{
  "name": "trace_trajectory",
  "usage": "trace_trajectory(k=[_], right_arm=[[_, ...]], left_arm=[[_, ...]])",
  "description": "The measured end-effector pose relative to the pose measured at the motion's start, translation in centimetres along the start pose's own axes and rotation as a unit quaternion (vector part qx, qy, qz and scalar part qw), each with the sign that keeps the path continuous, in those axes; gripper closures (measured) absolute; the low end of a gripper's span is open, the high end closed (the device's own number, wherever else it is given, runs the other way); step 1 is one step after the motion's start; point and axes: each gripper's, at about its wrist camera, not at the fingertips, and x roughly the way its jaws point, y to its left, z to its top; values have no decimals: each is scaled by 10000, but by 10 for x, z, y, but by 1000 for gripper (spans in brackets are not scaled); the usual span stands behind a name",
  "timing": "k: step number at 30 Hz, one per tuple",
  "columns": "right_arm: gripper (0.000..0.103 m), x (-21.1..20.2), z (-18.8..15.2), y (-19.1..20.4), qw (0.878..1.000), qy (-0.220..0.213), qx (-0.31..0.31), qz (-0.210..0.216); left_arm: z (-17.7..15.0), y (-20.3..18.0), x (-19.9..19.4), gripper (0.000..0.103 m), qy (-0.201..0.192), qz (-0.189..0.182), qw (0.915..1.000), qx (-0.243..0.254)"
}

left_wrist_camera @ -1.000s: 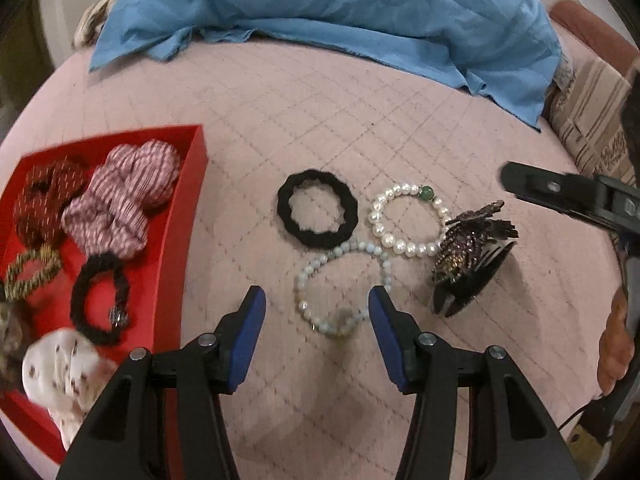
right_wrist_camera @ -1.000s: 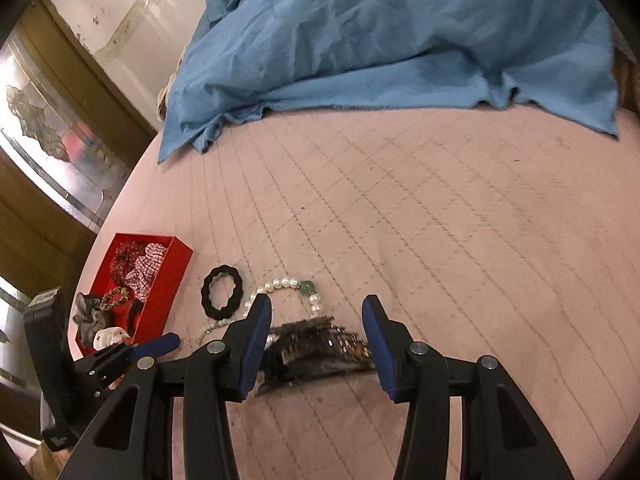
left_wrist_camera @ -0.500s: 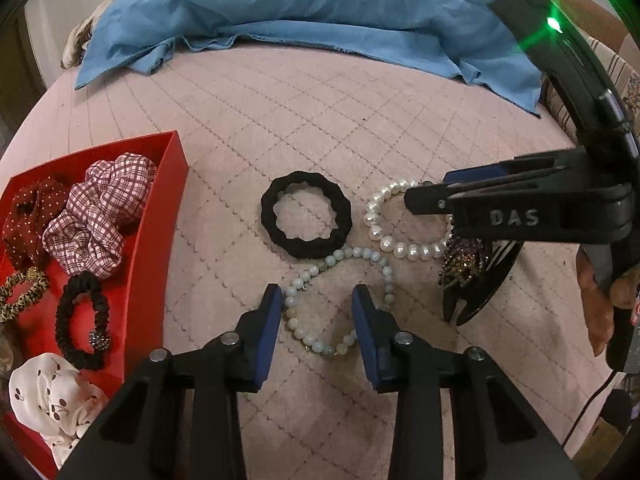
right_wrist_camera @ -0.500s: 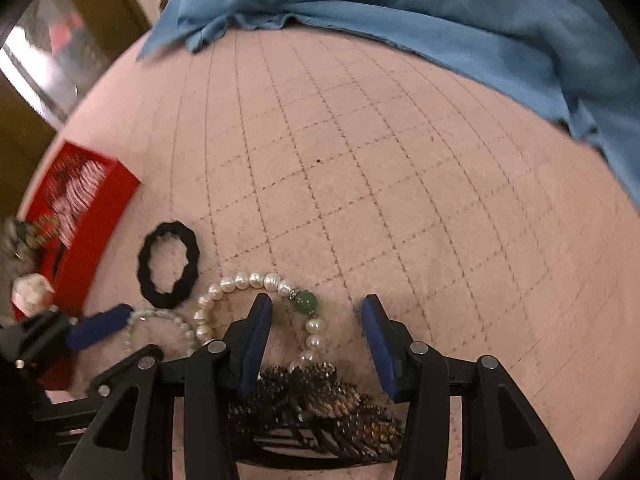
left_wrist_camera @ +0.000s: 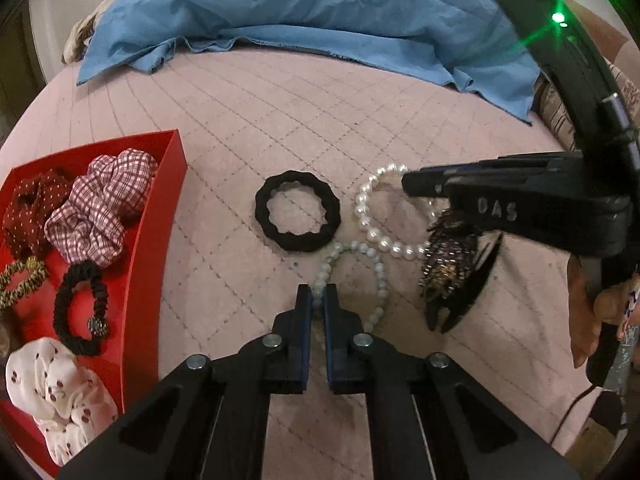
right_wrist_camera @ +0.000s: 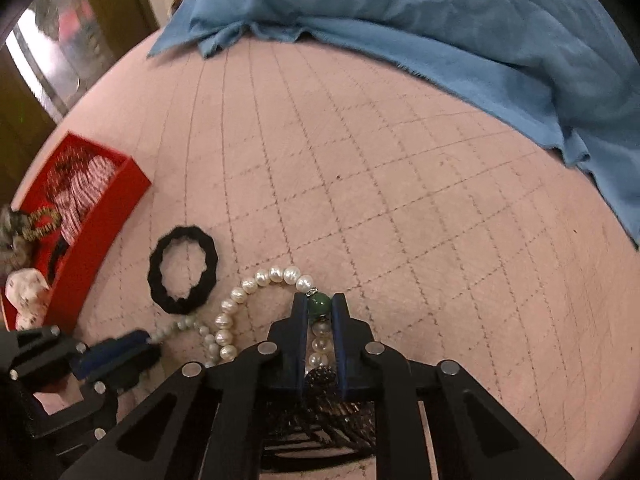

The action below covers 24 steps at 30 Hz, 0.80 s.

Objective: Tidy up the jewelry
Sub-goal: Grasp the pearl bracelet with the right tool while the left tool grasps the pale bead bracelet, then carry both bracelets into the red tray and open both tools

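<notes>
Two grippers, both clamped now. Left gripper [left_wrist_camera: 318,300] pinched tight on the near-left side of the pale green bead bracelet [left_wrist_camera: 378,268], squeezed into a long loop running from the fingertips toward the black scrunchie [left_wrist_camera: 298,216] further up the pink quilted bed [left_wrist_camera: 320,128]. Right gripper [right_wrist_camera: 320,308] nearly closed around the green bead of the pearl bracelet [right_wrist_camera: 240,296], loop lying flat, stretching left toward the scrunchie. Both bracelets mid-bed, touching each other. Sparkly black hair claw [left_wrist_camera: 456,268] right up against the pearls, partly under the right gripper. Red tray [left_wrist_camera: 160,240] at the left edge, packed with scrunchies. Blue sheet [left_wrist_camera: 320,12] bunched along the far edge. Half a second back, both sets of fingers wide open, just straddling the beads.
</notes>
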Motion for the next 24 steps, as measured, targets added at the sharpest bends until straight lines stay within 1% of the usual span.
trace_trajectory(k=[4, 8, 15, 19, 24], right_arm=[[91, -24, 2, -6, 9994, -277, 183, 69], [90, -50, -2, 2, 9984, -506, 259, 75], [90, -83, -13, 13, 9970, -726, 252, 80], [90, -100, -25, 17, 9960, -833, 287, 125], [90, -120, -33, 28, 9948, -972, 250, 150]], left_arm=[[-4, -3, -12, 98, -28, -142, 9999, -74], [-8, -9, -30, 98, -143, -211, 9997, -31], [-12, -11, -68, 98, -392, -326, 9987, -47], [-15, -6, -92, 98, -544, -422, 9975, -126], [-18, 3, -122, 98, -747, -425, 9960, -228]])
